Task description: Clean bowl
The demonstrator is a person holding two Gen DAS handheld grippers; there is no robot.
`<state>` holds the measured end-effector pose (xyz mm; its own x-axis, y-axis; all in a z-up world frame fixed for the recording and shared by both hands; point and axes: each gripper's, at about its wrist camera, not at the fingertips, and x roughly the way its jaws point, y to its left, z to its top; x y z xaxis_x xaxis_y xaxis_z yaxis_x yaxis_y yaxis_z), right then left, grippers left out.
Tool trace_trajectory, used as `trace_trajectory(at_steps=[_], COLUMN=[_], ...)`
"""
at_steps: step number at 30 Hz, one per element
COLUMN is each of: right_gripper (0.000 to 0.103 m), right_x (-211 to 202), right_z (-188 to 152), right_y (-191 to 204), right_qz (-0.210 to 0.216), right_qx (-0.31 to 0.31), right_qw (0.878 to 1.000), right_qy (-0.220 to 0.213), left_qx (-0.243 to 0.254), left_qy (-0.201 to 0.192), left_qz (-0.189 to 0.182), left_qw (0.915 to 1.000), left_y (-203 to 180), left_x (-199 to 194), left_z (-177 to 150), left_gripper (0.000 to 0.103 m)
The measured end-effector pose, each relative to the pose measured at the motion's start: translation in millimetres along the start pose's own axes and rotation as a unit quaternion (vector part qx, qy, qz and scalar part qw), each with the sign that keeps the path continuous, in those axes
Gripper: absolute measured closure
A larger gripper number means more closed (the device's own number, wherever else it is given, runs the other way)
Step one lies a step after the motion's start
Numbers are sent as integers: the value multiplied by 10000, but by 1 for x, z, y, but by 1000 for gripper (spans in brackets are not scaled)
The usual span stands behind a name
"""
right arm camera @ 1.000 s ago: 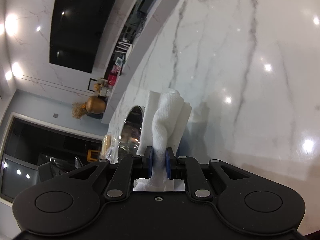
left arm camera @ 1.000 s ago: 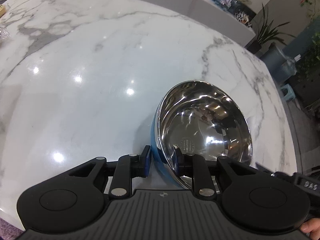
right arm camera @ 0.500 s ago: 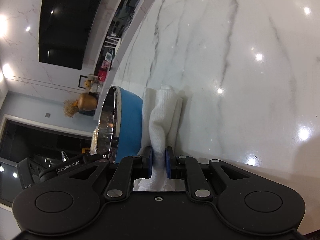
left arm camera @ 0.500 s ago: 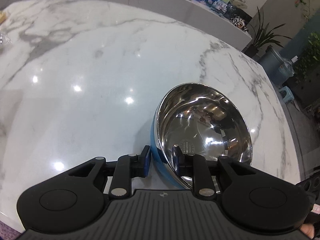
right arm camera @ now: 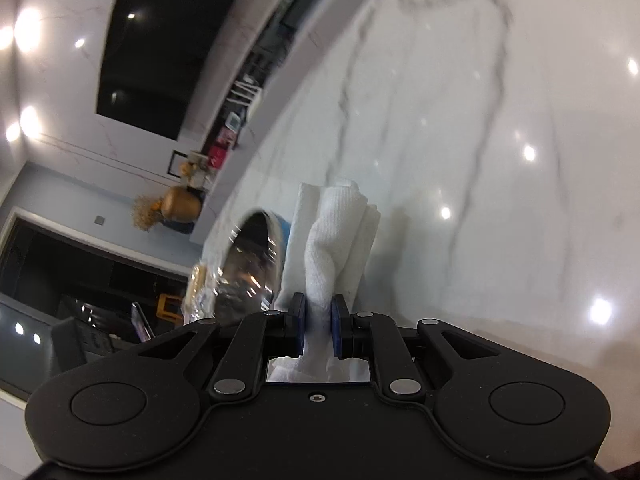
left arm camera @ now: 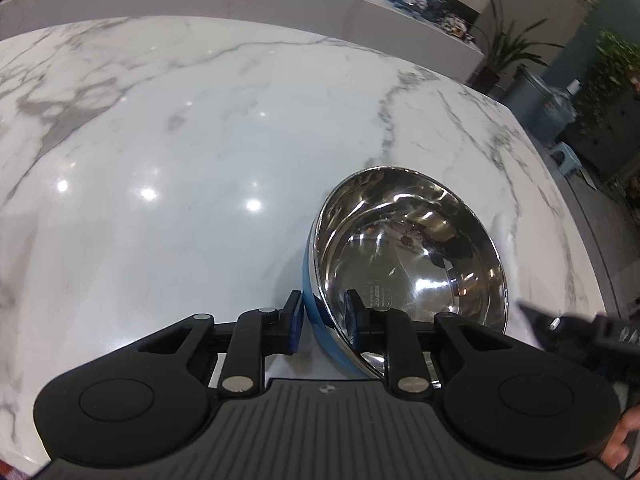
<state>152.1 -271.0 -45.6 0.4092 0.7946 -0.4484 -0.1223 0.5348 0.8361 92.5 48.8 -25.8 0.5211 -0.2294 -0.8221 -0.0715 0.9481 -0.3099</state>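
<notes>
A steel bowl (left arm camera: pixel 412 256) with a blue outside is tilted above the white marble table (left arm camera: pixel 180 160). My left gripper (left arm camera: pixel 322 320) is shut on its near rim, one finger outside and one inside. My right gripper (right arm camera: pixel 318 324) is shut on a folded white cloth (right arm camera: pixel 336 240) that stands up between its fingers. In the right wrist view the bowl (right arm camera: pixel 252 264) is just left of the cloth, its shiny inside showing; I cannot tell whether they touch. The right gripper's body (left arm camera: pixel 580 328) shows at the right edge of the left wrist view.
The marble table (right arm camera: pixel 480 140) ends in a rounded edge at the right of the left wrist view. Beyond it are a raised counter (left arm camera: pixel 240 0) with boxes, potted plants (left arm camera: pixel 512 52) and a grey bin (left arm camera: pixel 540 100).
The right gripper with the cloth has swung, so the bowl now shows its shiny inside instead of its blue side. The left gripper has tilted and shifted a little, with the bowl held.
</notes>
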Motion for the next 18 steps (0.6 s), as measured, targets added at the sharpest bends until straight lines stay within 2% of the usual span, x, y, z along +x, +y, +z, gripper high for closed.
trace_trajectory(at_steps=[5,10,18], right_gripper=[91,91,91], right_x=[-11,-9,15], right_z=[10,8,-7], right_y=[10,2,-8], right_qz=[-49,28,-385], right_qx=[-419,-199,-149], right_qw=[9991,9997,9991], right_qy=[-59,-146,94], left_qx=[158,213,127], left_qy=[142,178,158], left_qz=[-114,-80,39], left_qw=[9997,9996,9998], left_y=[-6,-7,-6], left_x=[6,8,7], left_z=[1,4,4], left_gripper=[84,85,85])
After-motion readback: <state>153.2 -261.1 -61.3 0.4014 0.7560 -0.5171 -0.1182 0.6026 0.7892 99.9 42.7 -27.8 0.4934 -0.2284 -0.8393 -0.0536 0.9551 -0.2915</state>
